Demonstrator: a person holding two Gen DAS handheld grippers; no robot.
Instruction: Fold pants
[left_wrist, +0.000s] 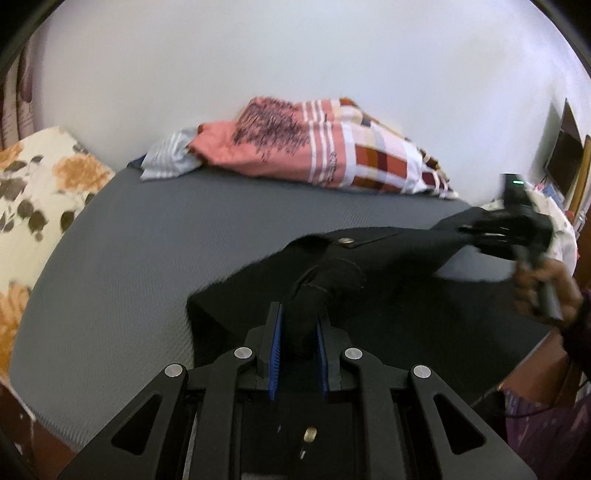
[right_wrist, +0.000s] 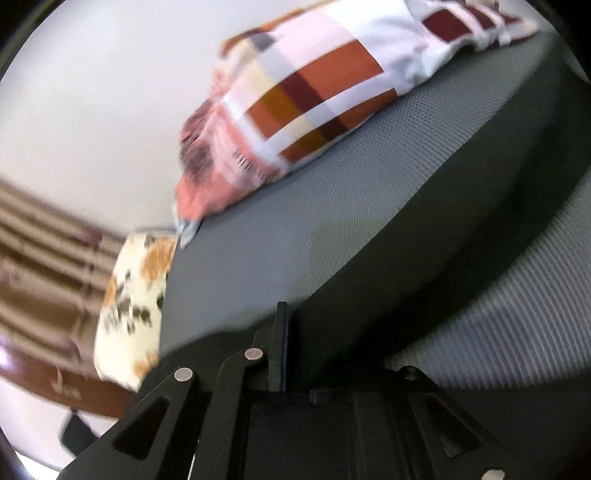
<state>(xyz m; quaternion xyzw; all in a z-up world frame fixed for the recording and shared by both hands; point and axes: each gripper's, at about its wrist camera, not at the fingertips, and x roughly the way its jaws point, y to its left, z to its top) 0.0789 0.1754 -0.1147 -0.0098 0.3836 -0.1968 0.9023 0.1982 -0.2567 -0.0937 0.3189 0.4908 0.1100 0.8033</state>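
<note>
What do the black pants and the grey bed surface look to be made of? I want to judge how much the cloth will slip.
Black pants: matte woven cloth, probably a cotton blend; it drapes in soft folds and carries a shiny metal button.
Grey bed surface: knitted or mesh-like textile, matte; a fine ribbed grain shows across it, likely giving some grip.

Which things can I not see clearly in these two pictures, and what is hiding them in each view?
- Right claw, left wrist view: blurred, black against the black pants; its grip cannot be made out.
- Right claw, right wrist view: one finger shows; dark fabric covers the other.
- Pants legs: cut off behind the left claw, which is shut on a fold.
- Blanket, right wrist view: pattern smeared by blur.
- Dark screen, left wrist view: small, at the edge.
</note>
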